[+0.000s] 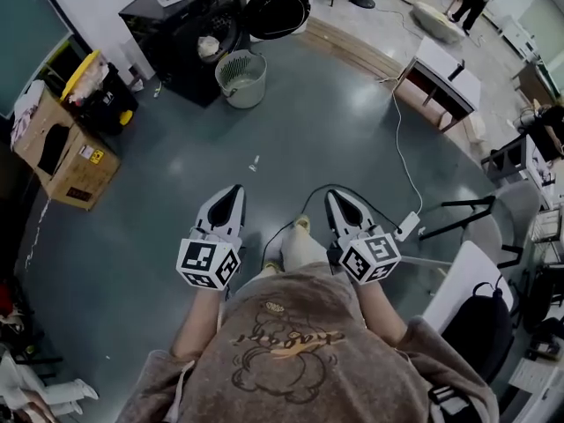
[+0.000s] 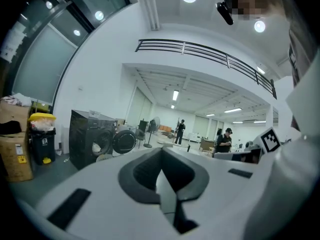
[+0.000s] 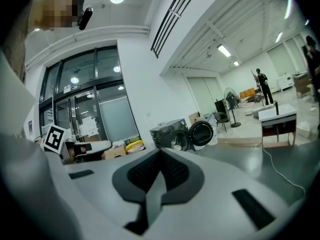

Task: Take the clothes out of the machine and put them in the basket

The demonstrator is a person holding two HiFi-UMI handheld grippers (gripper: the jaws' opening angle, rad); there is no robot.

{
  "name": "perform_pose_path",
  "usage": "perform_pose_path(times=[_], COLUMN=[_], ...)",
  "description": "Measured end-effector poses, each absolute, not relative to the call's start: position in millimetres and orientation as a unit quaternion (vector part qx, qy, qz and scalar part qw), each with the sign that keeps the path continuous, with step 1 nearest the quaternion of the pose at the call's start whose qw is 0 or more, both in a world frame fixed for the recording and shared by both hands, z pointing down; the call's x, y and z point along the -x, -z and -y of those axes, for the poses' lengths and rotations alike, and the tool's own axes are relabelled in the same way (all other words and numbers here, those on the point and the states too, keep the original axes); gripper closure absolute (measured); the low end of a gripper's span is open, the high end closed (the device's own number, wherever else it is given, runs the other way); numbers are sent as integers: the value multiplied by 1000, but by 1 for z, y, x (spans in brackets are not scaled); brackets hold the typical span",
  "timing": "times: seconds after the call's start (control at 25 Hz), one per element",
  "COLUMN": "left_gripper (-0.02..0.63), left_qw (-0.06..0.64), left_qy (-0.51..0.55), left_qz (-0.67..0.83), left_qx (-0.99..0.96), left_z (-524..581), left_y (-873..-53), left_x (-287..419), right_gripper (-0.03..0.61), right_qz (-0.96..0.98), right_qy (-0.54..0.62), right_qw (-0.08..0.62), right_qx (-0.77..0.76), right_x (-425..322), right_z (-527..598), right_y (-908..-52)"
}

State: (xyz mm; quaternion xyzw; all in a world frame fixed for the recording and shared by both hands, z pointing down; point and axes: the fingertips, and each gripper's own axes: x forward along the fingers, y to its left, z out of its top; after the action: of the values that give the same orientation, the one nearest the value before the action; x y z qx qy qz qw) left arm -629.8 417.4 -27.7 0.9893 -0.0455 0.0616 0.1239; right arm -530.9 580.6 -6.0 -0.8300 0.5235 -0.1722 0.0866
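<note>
Holding both low at bottom centre, you have the left gripper and right gripper fully closed, nothing between the jaws. Clothes lie inside the washing machine at upper left, door swung out, basket just beside it.

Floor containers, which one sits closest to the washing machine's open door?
The pale round basket; the cardboard box and yellow-lidded bin stand farther left.
</note>
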Motion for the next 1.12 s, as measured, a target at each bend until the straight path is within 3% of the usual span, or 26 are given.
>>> perform_pose_path(times=[0.52, 1.12], left_gripper=[607, 607], left_qw=[124, 127], left_qy=[-64, -79], left_qz=[46, 64], left_qx=[-989, -987], left_z=[-353, -271], left_y=[9, 28], left_x=[542, 346], right_gripper=[583, 583], right_qz=[-526, -528], right_qy=[174, 178], right_qw=[76, 92], right_qx=[829, 825], right_x=[447, 234], right_z=[-514, -441], right_y=[-17, -4])
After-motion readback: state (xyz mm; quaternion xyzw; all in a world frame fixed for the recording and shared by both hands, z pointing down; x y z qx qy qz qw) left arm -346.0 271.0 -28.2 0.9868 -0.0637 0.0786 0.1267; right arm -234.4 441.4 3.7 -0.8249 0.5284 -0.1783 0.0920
